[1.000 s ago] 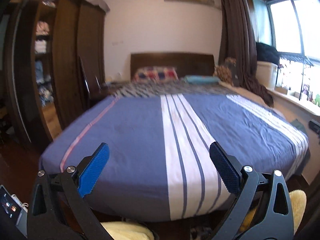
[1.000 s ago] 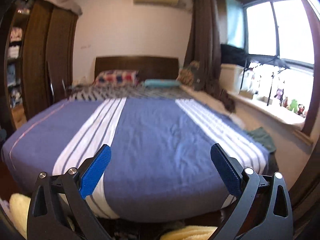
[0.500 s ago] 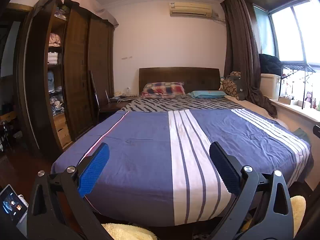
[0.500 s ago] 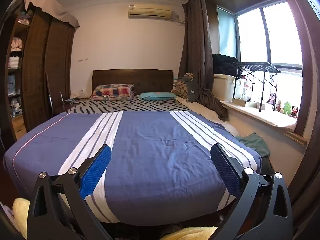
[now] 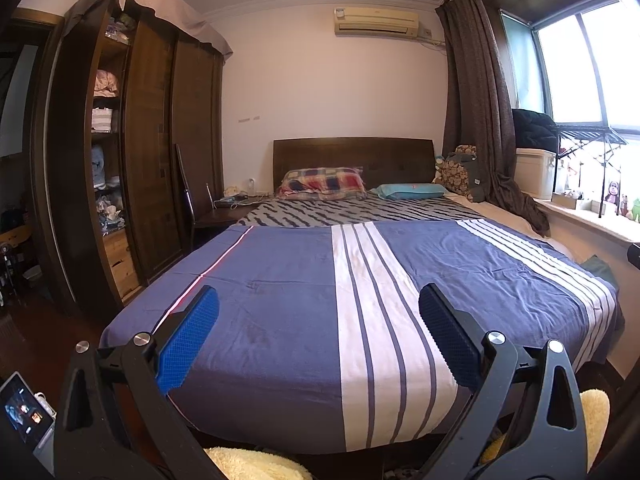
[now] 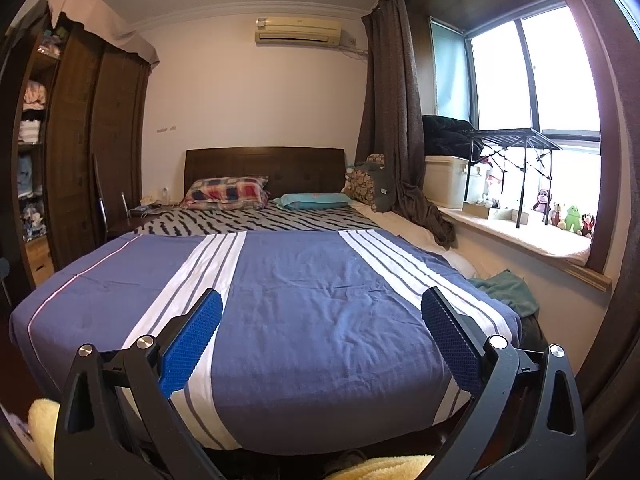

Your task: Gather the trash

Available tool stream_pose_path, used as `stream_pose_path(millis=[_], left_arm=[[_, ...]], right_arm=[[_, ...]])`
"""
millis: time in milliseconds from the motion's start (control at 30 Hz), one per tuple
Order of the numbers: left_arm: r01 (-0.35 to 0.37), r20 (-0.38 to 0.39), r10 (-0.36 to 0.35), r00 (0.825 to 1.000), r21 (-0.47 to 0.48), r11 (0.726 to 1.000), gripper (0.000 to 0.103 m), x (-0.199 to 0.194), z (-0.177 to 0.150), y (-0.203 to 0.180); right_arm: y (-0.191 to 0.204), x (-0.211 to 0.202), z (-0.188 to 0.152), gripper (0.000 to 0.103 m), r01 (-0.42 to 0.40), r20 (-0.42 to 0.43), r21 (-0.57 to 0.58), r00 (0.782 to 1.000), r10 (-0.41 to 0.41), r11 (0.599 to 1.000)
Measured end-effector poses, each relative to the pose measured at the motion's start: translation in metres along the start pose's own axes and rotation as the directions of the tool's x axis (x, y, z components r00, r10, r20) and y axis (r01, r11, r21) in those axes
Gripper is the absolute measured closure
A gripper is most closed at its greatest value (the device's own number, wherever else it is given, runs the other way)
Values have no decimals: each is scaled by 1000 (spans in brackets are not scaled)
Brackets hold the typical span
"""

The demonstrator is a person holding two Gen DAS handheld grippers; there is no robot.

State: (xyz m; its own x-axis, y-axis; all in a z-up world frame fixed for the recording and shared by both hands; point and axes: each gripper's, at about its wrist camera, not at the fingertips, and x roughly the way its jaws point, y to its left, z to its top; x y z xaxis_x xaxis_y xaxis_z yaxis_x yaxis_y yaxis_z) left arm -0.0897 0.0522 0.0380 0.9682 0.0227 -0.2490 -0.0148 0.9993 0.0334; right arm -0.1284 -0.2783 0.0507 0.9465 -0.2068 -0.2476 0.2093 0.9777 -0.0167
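- Left gripper (image 5: 318, 338) spread wide, blue pads (image 5: 188, 344) far apart, nothing between them and nothing touched.
- Held above the foot end of the bed (image 5: 280, 312), aimed along the blue striped cover toward the dark headboard (image 5: 352, 156).
- Right gripper (image 6: 320, 340) likewise spread wide, empty, clear of the cover, over the foot end of the bed (image 6: 320, 300).
- No trash discernible on the bed in either view; cannot tell where the task's thing lies.
- Checked pillow (image 5: 324, 183) and teal pillow (image 5: 412, 191) at the head of the bed, resting on a zebra-patterned sheet (image 5: 352, 210).
- Tall dark wardrobe (image 5: 152, 152) left of the bed, open shelves stacked with folded clothes.
- Air conditioner (image 5: 376, 21) high on the wall above the headboard.
- Brown curtain (image 6: 394, 120) right of the bed, beside the window (image 6: 532, 68).
- Small plush toys (image 6: 568, 216) lined up on the window sill (image 6: 520, 240); black folding rack (image 6: 512, 138) standing above them.
- Green cloth (image 6: 508, 288) bunched between the bed edge and the sill wall.
- Pale yellow fluffy fabric (image 5: 248, 464) on the floor at the foot of the bed, below the left gripper; similar fabric (image 6: 384, 468) below the right gripper.
- Lit phone screen (image 5: 24, 416) at the lower left corner of the left wrist view.
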Motion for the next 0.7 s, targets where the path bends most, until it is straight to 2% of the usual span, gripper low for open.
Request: stream_pose_path(millis=[700], left_arm=[[10, -5, -10, 1000, -1, 1000, 8, -1, 2, 4]], right_arm=[[0, -2, 0, 3, -17, -1, 4, 1000, 17, 1000]])
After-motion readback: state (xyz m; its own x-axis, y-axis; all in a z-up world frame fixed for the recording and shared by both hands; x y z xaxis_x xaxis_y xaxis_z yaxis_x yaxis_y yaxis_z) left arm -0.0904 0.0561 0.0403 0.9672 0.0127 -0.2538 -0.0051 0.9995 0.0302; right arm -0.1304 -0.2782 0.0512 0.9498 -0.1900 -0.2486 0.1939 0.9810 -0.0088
